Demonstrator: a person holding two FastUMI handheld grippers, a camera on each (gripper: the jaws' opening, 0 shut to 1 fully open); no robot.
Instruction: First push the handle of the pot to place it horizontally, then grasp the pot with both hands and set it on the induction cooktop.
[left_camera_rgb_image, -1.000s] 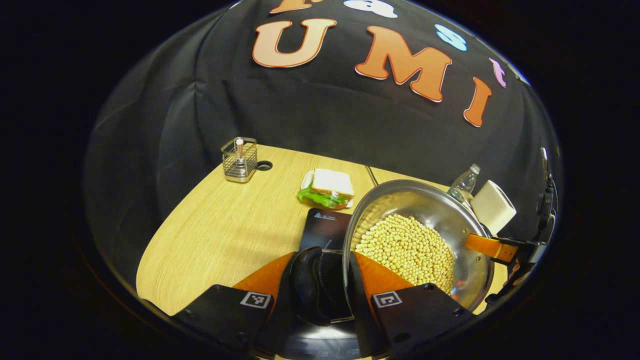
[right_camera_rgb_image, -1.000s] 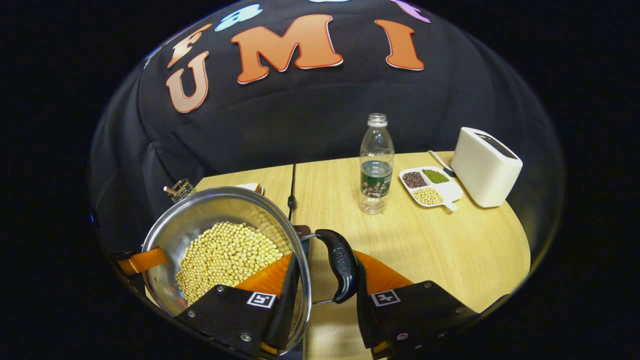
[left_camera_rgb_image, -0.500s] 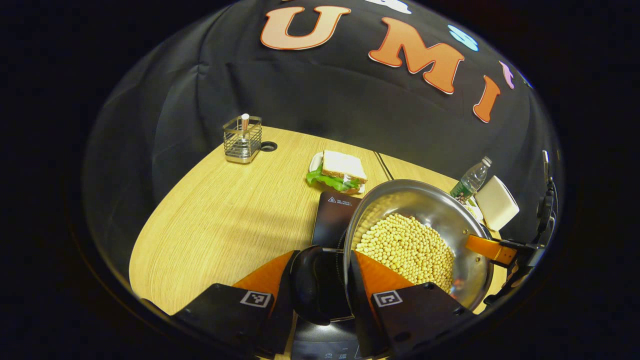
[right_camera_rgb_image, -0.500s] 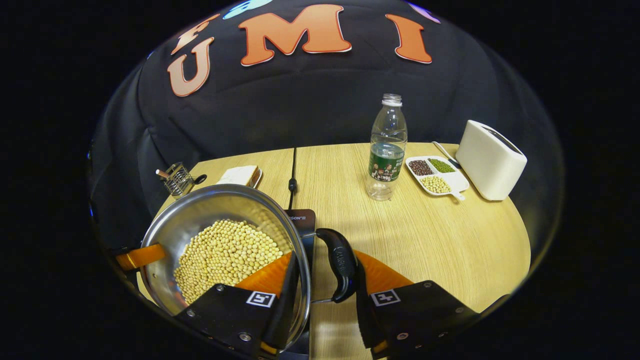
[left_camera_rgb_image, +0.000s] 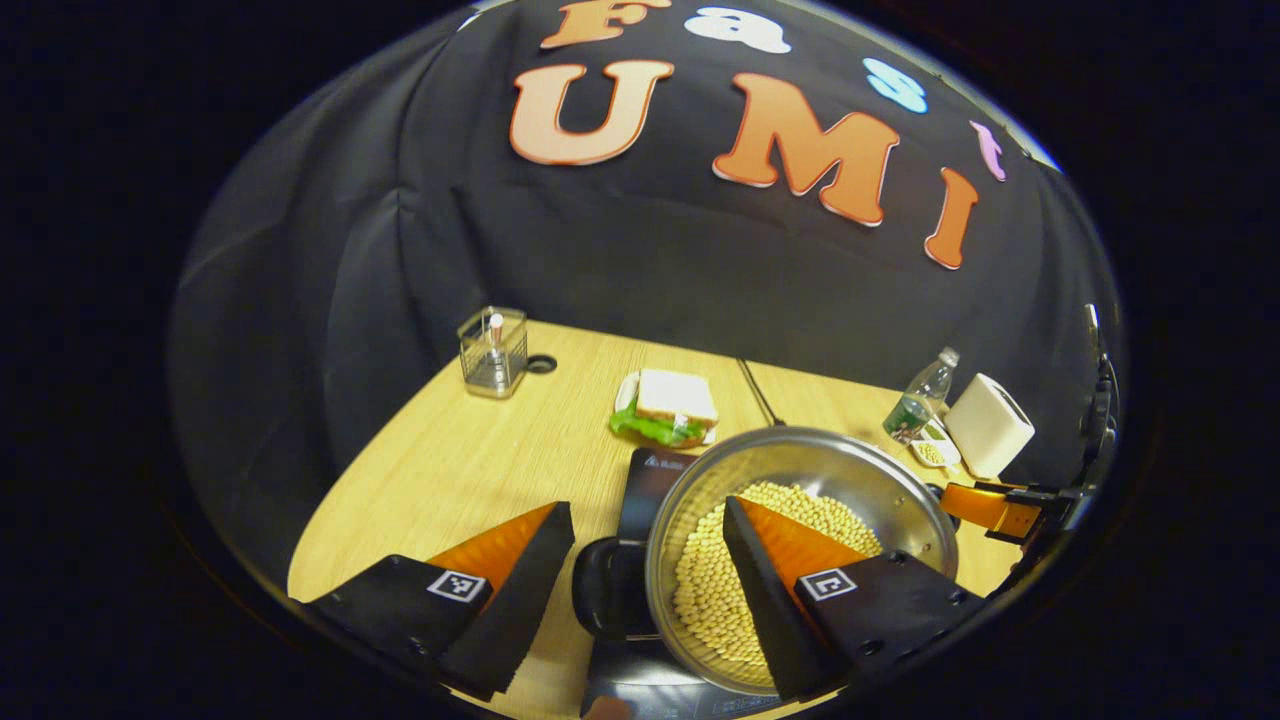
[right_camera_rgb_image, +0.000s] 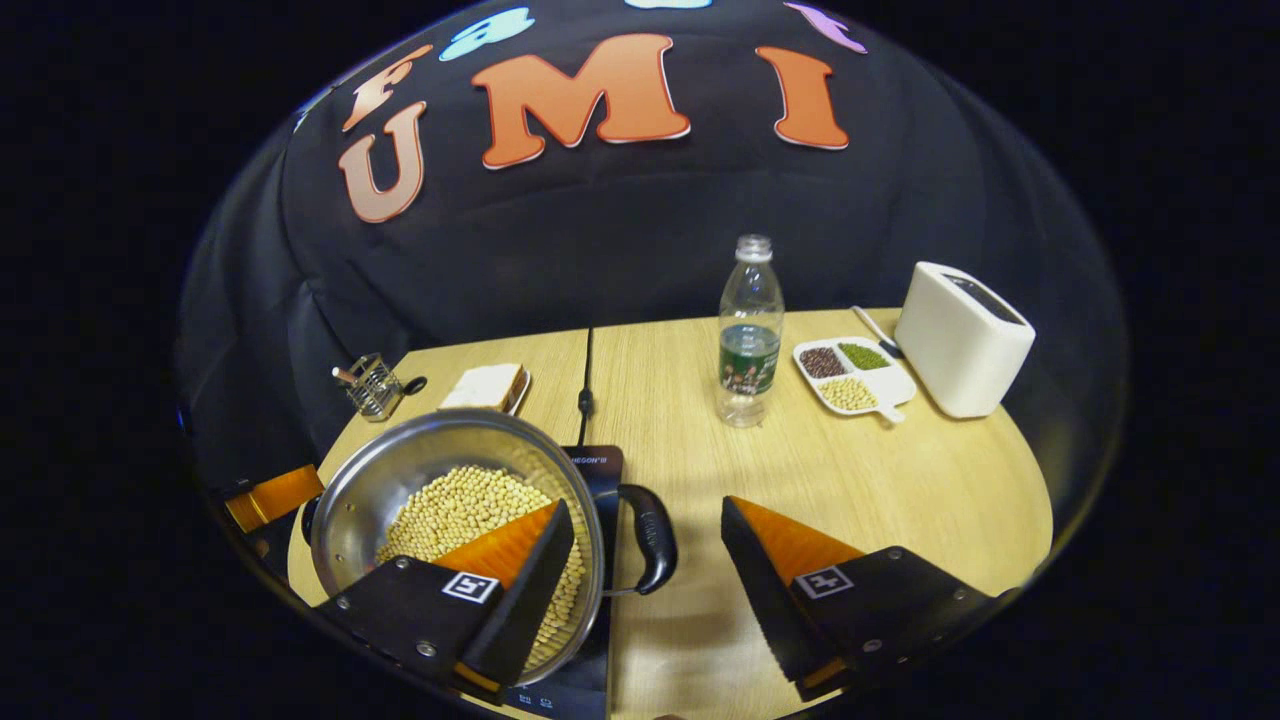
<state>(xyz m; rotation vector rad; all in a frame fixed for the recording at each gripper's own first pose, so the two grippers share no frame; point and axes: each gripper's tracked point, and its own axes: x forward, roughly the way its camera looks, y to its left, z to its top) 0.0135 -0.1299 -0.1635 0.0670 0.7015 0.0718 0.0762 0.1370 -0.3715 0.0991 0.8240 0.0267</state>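
Observation:
The steel pot (left_camera_rgb_image: 800, 460) filled with soybeans (left_camera_rgb_image: 700, 590) rests on the black induction cooktop (left_camera_rgb_image: 652, 478). My left gripper (left_camera_rgb_image: 645, 510) is open, its fingers on either side of the pot's black left handle (left_camera_rgb_image: 600, 590), touching nothing. In the right gripper view the pot (right_camera_rgb_image: 400, 470) sits on the cooktop (right_camera_rgb_image: 606, 470), and my right gripper (right_camera_rgb_image: 645, 505) is open around the black right handle (right_camera_rgb_image: 652, 535), clear of it. One orange finger of each gripper shows across the pot in the other's view.
A sandwich (left_camera_rgb_image: 668, 410) and a wire holder (left_camera_rgb_image: 492, 350) stand behind the cooktop to the left. A water bottle (right_camera_rgb_image: 750, 335), a sectioned dish of beans (right_camera_rgb_image: 848, 375) and a white toaster (right_camera_rgb_image: 962, 338) stand at the right. A cable (right_camera_rgb_image: 586, 385) runs to the back.
Both grippers were shut on the pot's handles and have opened. They have lifted away, and the pot now sits lower, flat on the cooktop.

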